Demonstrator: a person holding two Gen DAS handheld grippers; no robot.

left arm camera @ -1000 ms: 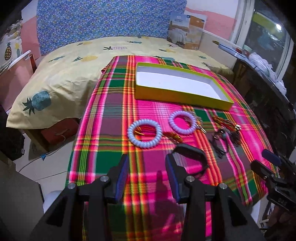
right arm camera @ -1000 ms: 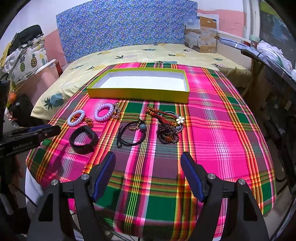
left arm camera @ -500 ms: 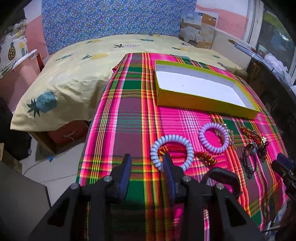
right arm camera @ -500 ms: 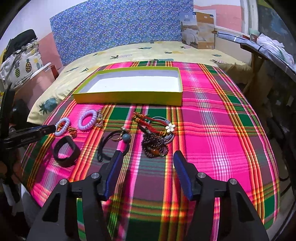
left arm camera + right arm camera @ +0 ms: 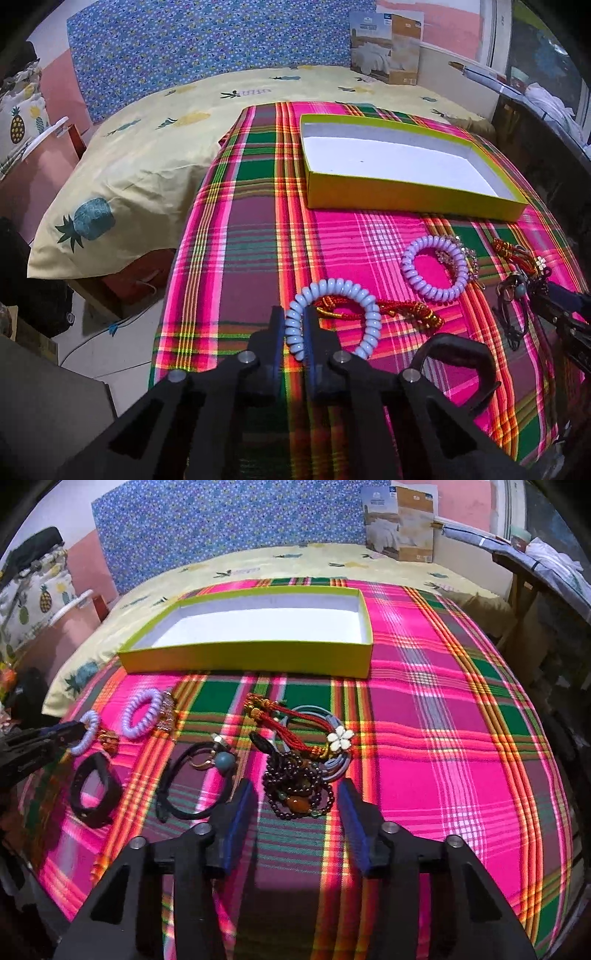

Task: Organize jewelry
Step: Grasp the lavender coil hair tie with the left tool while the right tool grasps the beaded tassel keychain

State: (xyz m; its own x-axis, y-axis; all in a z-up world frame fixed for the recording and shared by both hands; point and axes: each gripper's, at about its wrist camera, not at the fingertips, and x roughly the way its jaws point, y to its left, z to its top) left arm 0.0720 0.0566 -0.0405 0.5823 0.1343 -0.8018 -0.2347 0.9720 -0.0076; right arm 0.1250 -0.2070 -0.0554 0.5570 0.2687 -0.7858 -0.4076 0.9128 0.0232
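Observation:
My left gripper is shut on the near-left rim of a pale blue coil bracelet that lies over a red and gold beaded piece on the plaid cloth. A lilac coil bracelet lies to its right, a black band nearer. My right gripper is open, its jaws on either side of a dark bead bracelet in a pile with a red cord bracelet and a white flower charm. A black cord with a blue bead lies left of it. The yellow box stands empty behind.
The plaid cloth covers a small table set against a bed with a yellow pineapple sheet. A dark shelf with clothes runs along the right. The floor drops off on the left.
My left gripper has moved forward and closed on the pale blue coil bracelet. My right gripper has advanced toward the bead pile and its jaws now flank the dark bead bracelet.

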